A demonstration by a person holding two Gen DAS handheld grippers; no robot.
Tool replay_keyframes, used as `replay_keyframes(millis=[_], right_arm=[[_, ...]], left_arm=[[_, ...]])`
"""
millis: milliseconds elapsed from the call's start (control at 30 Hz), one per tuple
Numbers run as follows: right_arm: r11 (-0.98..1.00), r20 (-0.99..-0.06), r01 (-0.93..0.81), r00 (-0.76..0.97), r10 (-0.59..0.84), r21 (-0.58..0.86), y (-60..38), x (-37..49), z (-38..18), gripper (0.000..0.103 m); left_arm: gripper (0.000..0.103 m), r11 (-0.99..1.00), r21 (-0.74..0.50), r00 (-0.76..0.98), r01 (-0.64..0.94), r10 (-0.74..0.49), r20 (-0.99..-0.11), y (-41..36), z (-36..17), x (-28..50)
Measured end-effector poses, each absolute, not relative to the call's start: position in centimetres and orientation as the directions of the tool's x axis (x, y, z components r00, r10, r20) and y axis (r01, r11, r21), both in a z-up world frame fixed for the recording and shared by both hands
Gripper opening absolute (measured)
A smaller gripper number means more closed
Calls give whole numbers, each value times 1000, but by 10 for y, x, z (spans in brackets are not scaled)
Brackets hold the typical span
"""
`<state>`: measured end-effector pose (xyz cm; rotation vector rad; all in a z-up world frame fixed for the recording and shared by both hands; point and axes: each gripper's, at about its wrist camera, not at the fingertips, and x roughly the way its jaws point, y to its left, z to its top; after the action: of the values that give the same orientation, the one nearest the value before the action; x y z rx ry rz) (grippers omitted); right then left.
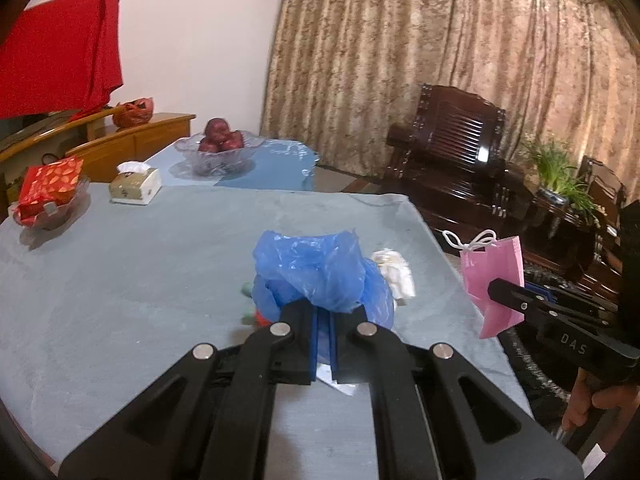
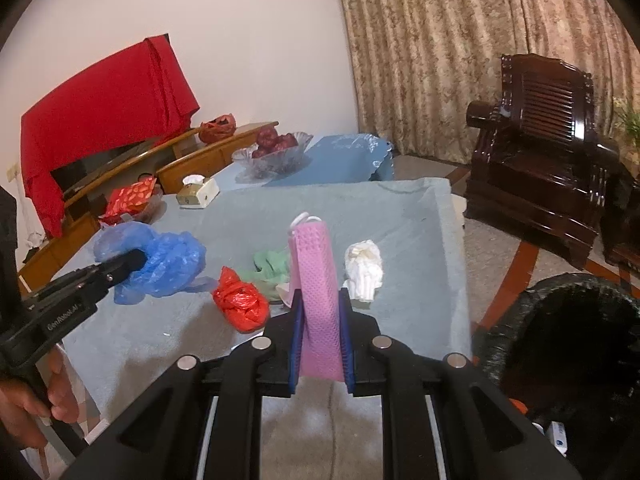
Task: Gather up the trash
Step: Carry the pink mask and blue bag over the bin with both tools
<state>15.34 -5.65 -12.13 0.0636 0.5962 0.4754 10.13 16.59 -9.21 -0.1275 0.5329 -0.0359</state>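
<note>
Both grips are loaded, nothing visibly binned yet. The right gripper (image 2: 320,320) pinches the pink paper bag (image 2: 314,280); the black bin (image 2: 560,360) waits at four o'clock. The left gripper (image 1: 324,312) clamps the blue plastic bag (image 1: 316,272). Farther across the counter (image 2: 400,216), a red bag (image 2: 240,300), green wrapper (image 2: 272,266) and white tissue (image 2: 364,266) remain.

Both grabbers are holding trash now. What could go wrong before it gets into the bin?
The blue plastic bag is thin and loosely bunched in the left gripper, so it might slip out. The right gripper pinches only the lower part of the pink paper bag, which could tilt or slide. The black-lined trash bin sits below the table's edge, so an early release could miss it.
</note>
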Motion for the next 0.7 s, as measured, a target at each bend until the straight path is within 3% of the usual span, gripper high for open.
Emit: replay_keyframes(millis=[700], right_arm=[[941, -492, -273, 803, 336, 198, -143, 119, -101, 16]], left_arm=[[4, 963, -142, 843, 229, -269, -466, 72, -77, 104]])
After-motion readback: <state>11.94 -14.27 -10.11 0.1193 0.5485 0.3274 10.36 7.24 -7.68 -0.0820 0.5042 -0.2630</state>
